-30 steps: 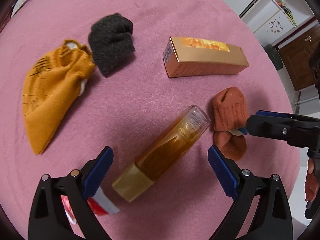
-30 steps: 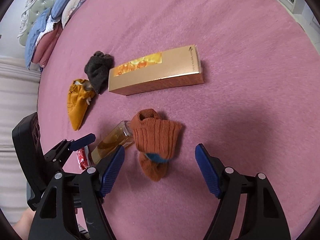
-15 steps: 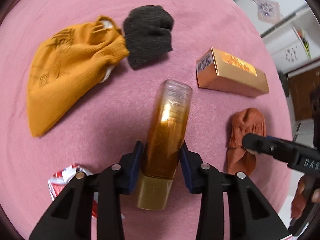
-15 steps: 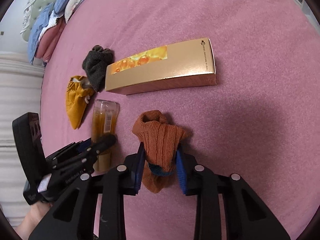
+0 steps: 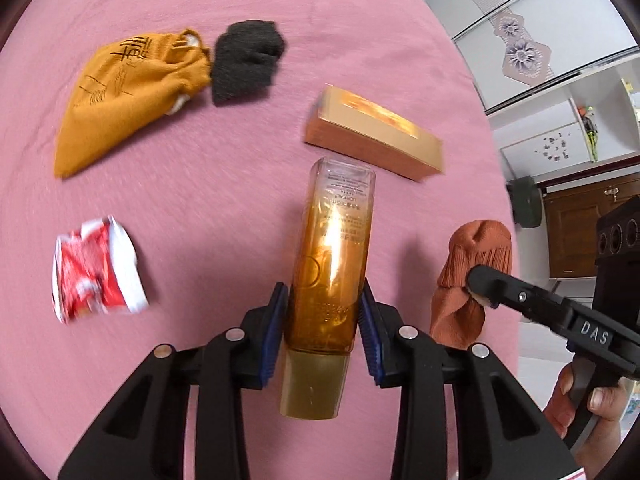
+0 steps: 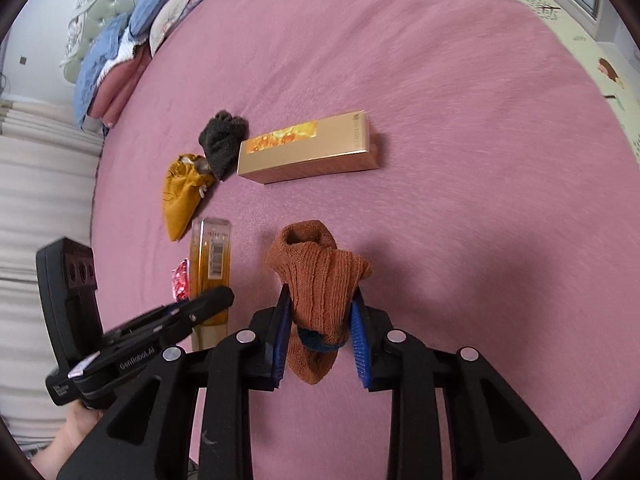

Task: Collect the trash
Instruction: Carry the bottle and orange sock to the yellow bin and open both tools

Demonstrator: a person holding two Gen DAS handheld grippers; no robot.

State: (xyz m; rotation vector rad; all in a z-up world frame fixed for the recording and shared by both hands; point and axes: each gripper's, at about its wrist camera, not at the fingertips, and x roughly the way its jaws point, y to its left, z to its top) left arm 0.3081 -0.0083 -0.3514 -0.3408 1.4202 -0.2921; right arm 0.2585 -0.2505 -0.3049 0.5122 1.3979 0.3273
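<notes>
Both grippers, wide open over the bed a second ago, are now clamped and lifting. Your left gripper (image 5: pixel 322 330) has its blue pads pressed on the amber bottle (image 5: pixel 332 256), jaws narrowed to the bottle's width, gripping low on the body just above the gold cap. Bottle's long axis runs straight out along your fingers, clear base pointing away toward the gold box (image 5: pixel 376 136), cap end back toward your wrist. Looks slightly off the pink bedspread (image 5: pixel 240 20), can't be sure from this view.

Your right gripper (image 6: pixel 322 332) is pinched on the rust-orange sock (image 6: pixel 318 280), jaws close together, cuff sticking up past the pads, toe hanging below with a dark blue band showing.

Left on the bed: crumpled red-and-white wrapper (image 5: pixel 96 268) toward the near left edge, on your left gripper's side, just beside the bottle in the right wrist view. Mustard pouch (image 5: pixel 128 96) and dark grey sock (image 5: pixel 246 60) touch each other further in, the gold box just beyond them to the right.

No bin visible in either view, so the drop-off direction can't be told. Judgement: the wrapper and box are the likely trash still to get; the wrapper lies nearer your left hand, the box nearer your right, long side across your jaws.
</notes>
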